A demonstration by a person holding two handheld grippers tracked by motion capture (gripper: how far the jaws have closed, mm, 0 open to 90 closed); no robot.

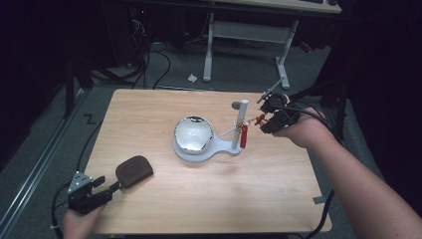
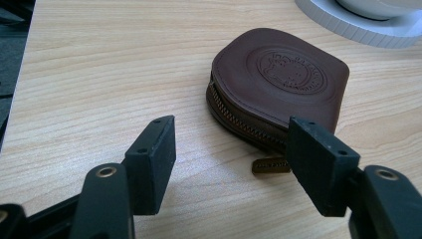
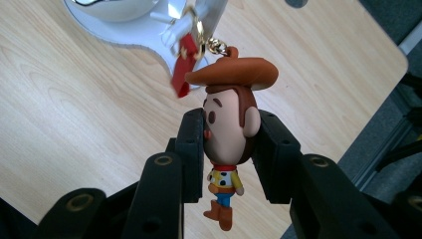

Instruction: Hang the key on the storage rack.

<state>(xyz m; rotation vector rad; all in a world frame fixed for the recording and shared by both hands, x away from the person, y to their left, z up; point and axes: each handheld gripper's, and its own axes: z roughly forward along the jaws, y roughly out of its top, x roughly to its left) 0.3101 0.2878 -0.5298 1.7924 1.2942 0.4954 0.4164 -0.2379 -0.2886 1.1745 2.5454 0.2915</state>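
With the right claw clamped on the cowboy figurine's head at the stand's 3 o'clock, keep the chain slack; left claw idles apart beside the brown pouch.

Pouch emblem txt too blurred to read; white base cut off by top edge.

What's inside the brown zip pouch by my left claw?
Nothing inside can be seen. The brown zip pouch lies flat on the table, zipper closed, its embossed top covering any contents. The left claw is open just short of it, the zip pull between its jaws.
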